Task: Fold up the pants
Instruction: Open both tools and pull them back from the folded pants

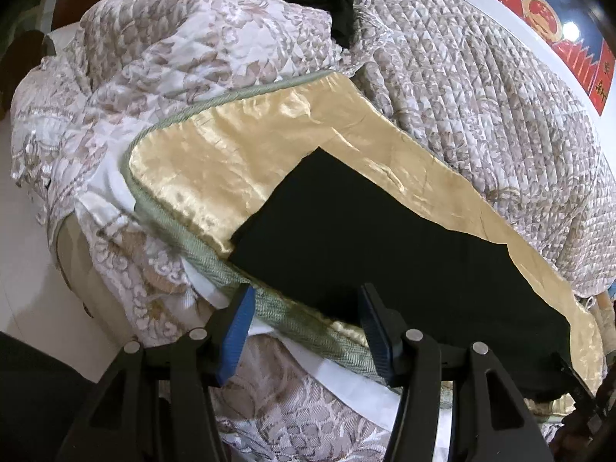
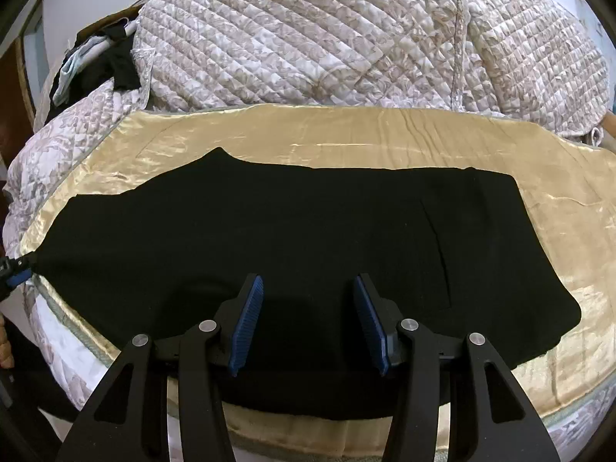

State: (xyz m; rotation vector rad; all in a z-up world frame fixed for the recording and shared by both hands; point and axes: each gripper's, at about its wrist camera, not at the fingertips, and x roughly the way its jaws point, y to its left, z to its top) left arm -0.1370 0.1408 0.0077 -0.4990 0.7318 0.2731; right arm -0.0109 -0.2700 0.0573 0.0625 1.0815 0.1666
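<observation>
**Black pants lying flat on the gold cloth, both my claws spread**

I am holding my right claw (image 2: 308, 323) above the black pants (image 2: 292, 238), and its two blue pads (image 2: 246, 323) are standing apart with nothing pinched between them. The pants are lying flat and long across a shiny gold cloth (image 2: 346, 134), with the wider part to the right side in this view and the narrower end going to the left.

My left claw (image 1: 308, 331) is also spread, with nothing gripped. It is hanging over the near edge of the bed, where one end of the pants is coming close to a green woven border (image 1: 184, 242) of the gold cloth. In the right wrist view I am seeing the tip of this left claw at the far left, just at the narrow end of the pants; I cannot tell if it is touching the fabric.

Behind the gold cloth a quilted bedcover (image 2: 308, 38) with a pale floral pattern is piled up high. At the far corner some dark and light clothes (image 2: 104, 57) are lying in a heap. A white wall is behind, and in the left wrist view a red and blue poster (image 1: 546, 11) is hanging on it. A pale floor (image 1: 27, 269) is showing beside the bed.
</observation>
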